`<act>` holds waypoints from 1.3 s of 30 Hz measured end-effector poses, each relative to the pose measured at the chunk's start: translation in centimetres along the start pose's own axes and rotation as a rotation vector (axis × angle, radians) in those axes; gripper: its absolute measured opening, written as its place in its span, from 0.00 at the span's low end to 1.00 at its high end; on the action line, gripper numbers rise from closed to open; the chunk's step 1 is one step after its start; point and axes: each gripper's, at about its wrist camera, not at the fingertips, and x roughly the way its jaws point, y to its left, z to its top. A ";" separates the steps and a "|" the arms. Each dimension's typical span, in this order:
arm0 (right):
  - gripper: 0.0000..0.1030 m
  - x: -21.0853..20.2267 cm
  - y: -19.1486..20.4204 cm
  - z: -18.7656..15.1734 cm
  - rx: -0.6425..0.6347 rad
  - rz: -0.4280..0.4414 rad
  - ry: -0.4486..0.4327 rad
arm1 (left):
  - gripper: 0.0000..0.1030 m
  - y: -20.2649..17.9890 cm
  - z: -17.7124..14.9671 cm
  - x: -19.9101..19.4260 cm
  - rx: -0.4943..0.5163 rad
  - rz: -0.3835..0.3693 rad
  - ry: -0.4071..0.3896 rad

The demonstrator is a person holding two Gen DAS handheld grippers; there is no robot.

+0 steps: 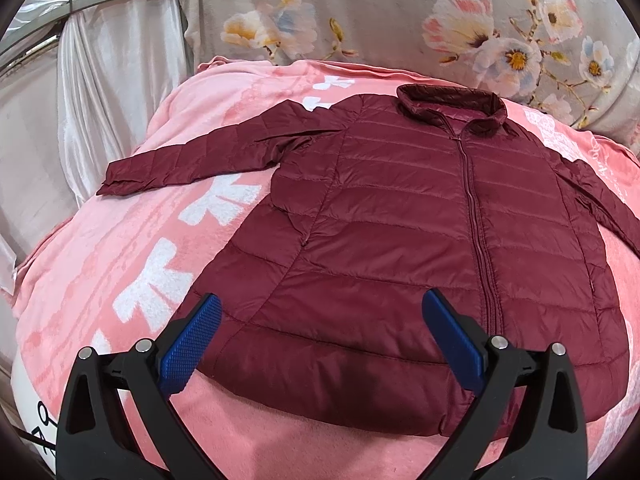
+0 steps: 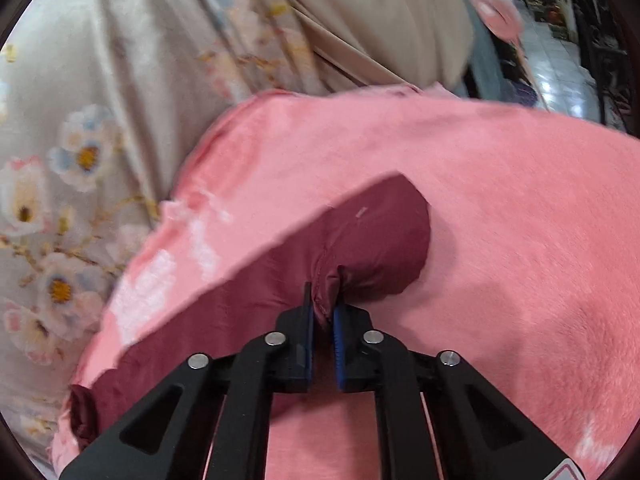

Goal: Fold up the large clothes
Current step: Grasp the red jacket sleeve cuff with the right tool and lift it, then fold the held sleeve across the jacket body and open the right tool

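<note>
A dark red quilted jacket (image 1: 400,220) lies flat, zipped, front up on a pink blanket (image 1: 120,240). Its collar (image 1: 452,108) points away and its left sleeve (image 1: 192,160) stretches out to the left. My left gripper (image 1: 320,320) is open and empty, hovering above the jacket's hem. In the right wrist view my right gripper (image 2: 324,304) is shut on the right sleeve (image 2: 352,248) near its cuff end, pinching a fold of the fabric between the blue pads (image 2: 339,332). The sleeve is lifted slightly off the blanket (image 2: 500,220).
A grey floral sheet (image 1: 400,12) hangs behind the blanket. A shiny white curtain (image 1: 100,72) hangs at the left. In the right wrist view the floral sheet (image 2: 80,160) is at the left, and a tiled floor with dark clutter (image 2: 560,60) at the top right.
</note>
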 end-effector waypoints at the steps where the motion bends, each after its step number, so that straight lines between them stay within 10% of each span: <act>1: 0.07 -0.8 1.8 0.1 -0.032 0.036 -0.019 | 0.95 0.2 0.1 0.1 -0.005 -0.002 -0.002; 9: 0.06 -8.7 21.9 -7.4 -0.499 0.405 -0.045 | 0.95 2.0 1.1 0.0 -0.072 -0.043 -0.018; 18: 0.06 -9.9 32.6 -24.1 -0.741 0.644 0.228 | 0.95 5.7 3.0 -0.3 -0.154 -0.100 -0.058; 24: 0.13 -8.2 34.0 -33.3 -0.854 0.655 0.405 | 0.95 7.1 4.6 1.7 -0.210 -0.171 -0.036; 28: 0.49 -8.8 32.8 -36.4 -0.893 0.640 0.466 | 0.95 6.3 5.9 3.5 -0.225 -0.246 -0.013; 39: 0.58 -9.3 22.6 -26.6 -0.622 0.502 0.347 | 0.94 -0.8 7.8 13.5 -0.263 -0.434 0.215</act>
